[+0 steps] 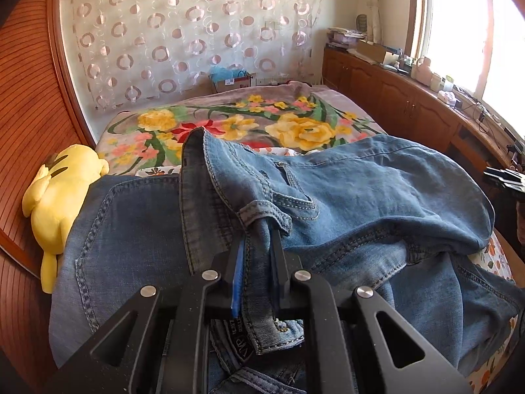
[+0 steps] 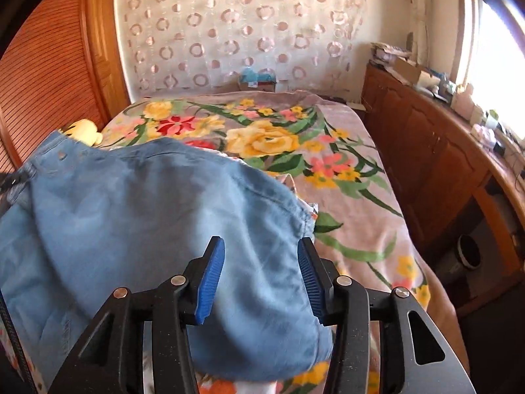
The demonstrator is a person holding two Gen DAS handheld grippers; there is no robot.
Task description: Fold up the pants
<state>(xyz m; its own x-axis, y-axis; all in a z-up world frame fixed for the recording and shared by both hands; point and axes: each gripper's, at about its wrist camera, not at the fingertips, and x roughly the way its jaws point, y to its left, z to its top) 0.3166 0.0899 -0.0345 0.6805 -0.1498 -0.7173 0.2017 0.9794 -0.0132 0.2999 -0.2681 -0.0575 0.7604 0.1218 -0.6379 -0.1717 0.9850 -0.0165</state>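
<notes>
— While the jeans (image 1: 344, 197) lie heaped across the near end of the bed (image 1: 229, 121), what do we hold with the left gripper (image 1: 259, 246)?

— We hold a fold of denim by the waistband, with a belt loop draped over the fingertips. The jaws stand narrow and the blue pads (image 1: 238, 279) press on the cloth from both sides.

— And the right gripper (image 2: 261, 256)?

— We see its jaws standing apart, roughly half wide, over a smooth rounded stretch of the jeans. The ribbed blue pads (image 2: 210, 282) flank the cloth without pinching it.

— Where does the garment sit against the rest?

— It rests on the flowered blanket (image 2: 344, 177), bunched and humped, the inner label showing just under the left gripper. A yellow plush toy (image 1: 62, 197) lies touching the jeans' left edge, against the wooden headboard (image 1: 29, 131).

— And to the right?

— We see a wooden cabinet run (image 2: 426, 151) along the bedside, its counter (image 1: 472, 111) cluttered beneath a bright window (image 1: 475, 32).
</notes>
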